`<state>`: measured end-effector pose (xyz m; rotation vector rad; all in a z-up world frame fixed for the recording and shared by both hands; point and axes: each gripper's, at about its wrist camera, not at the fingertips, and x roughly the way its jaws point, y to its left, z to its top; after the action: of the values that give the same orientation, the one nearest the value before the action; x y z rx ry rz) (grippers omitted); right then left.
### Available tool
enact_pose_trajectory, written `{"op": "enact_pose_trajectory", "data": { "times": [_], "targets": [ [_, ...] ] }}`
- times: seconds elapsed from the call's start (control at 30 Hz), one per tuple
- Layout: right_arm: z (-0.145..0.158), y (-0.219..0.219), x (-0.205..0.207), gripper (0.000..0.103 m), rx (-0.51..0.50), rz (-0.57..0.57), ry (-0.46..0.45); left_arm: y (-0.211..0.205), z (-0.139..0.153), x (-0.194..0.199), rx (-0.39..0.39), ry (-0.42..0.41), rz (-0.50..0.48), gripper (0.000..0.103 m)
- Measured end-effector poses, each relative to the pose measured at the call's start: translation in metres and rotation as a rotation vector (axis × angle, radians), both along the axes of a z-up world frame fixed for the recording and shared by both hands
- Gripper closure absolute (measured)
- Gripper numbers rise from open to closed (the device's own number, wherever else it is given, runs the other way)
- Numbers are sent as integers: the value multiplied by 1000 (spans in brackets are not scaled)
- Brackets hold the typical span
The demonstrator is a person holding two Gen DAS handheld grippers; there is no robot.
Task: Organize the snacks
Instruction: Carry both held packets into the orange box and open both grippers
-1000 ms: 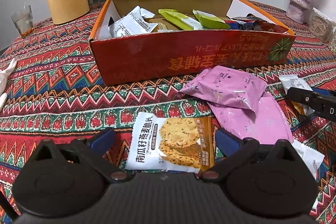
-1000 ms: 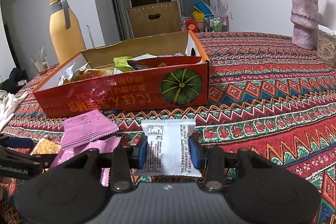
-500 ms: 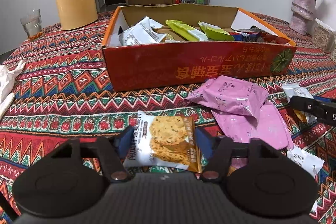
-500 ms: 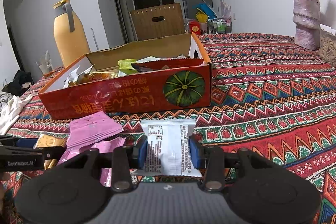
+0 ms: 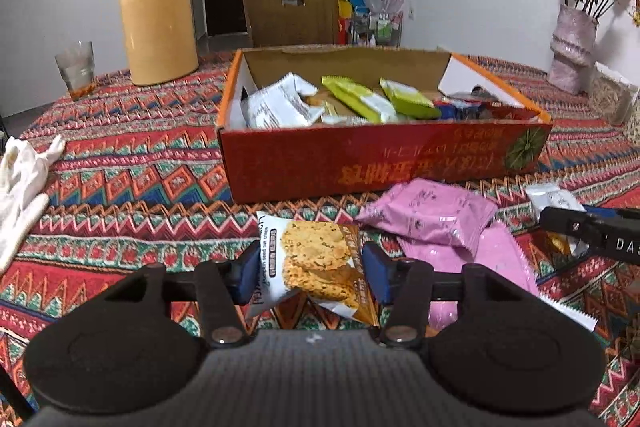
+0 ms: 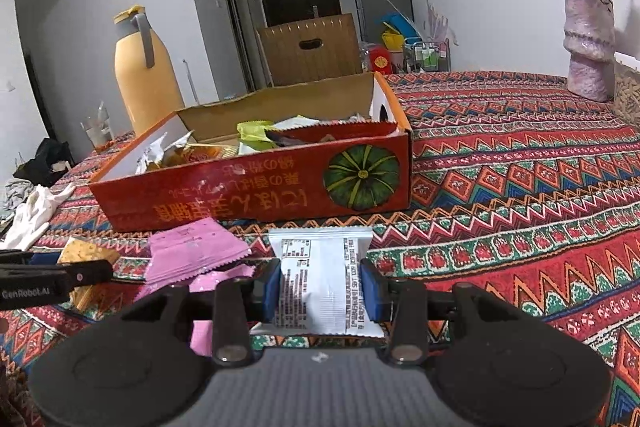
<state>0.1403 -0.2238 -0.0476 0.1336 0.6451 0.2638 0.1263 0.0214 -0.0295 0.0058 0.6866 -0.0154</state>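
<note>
My left fingers (image 5: pixel 310 269) are closing on the orange-and-white cracker packet (image 5: pixel 316 263); my right fingers (image 6: pixel 322 289) clamp the white printed sachet (image 6: pixel 324 283). The red cardboard box (image 5: pixel 360 163) sits at 12 o'clock on the worktop (image 5: pixel 120 163).

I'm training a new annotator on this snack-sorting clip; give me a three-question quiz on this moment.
1. True or false: the right gripper holds a white packet.
2. What does the left gripper have between its closing fingers: A a pink packet, B a cracker packet, C a glass?
3. Where do the pink packets lie relative to the red box?

Key: 1 true. 2 B. 3 On the tablecloth just in front of it, outside it.
</note>
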Motion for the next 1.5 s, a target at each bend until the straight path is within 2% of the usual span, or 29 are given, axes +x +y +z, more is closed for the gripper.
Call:
{"op": "enact_pose_trajectory", "data": {
  "times": [0.53, 0.97, 1.27, 1.5],
  "targets": [
    [36, 18, 14, 63, 1, 48, -140, -5, 42, 13, -34, -122, 17, 48],
    [69, 34, 52, 63, 0, 61, -252, -13, 71, 52, -54, -180, 41, 48],
    [75, 43, 84, 63, -11, 59, -287, -20, 76, 79, -46, -192, 57, 48],
    [64, 50, 100, 63, -15, 33, -299, -19, 73, 98, -46, -193, 89, 48]
  ]
}}
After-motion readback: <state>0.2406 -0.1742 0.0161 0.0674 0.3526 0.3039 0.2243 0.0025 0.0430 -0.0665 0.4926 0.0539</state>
